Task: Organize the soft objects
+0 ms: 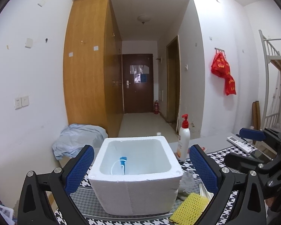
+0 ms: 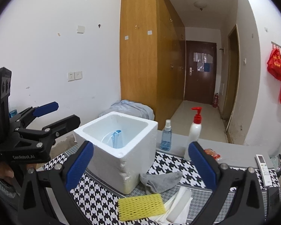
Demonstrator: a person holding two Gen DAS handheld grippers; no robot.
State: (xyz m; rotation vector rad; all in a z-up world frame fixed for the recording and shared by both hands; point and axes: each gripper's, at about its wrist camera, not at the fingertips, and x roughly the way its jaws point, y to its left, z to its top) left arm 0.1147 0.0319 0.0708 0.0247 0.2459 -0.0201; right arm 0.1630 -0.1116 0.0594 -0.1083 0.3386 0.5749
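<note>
A white foam box [image 1: 134,178] stands on the houndstooth cloth, with a blue face mask [image 1: 122,161] and its white ear loop lying inside. My left gripper [image 1: 141,148] is open, its blue pads either side of the box, holding nothing. In the right wrist view the box [image 2: 121,161] sits left of centre. A grey sock [image 2: 159,181] lies against its right corner, with a yellow foam net [image 2: 140,206] and white foam sheets [image 2: 179,204] in front. My right gripper [image 2: 140,144] hangs open and empty above these. The left gripper [image 2: 65,112] shows at the left, held by a hand.
A white pump bottle with a red top [image 2: 195,131] and a blue spray bottle [image 2: 166,136] stand behind the box. A white remote [image 2: 263,166] and a red packet [image 2: 212,152] lie at the right. A pale blue cloth pile [image 2: 133,106] is beyond the table.
</note>
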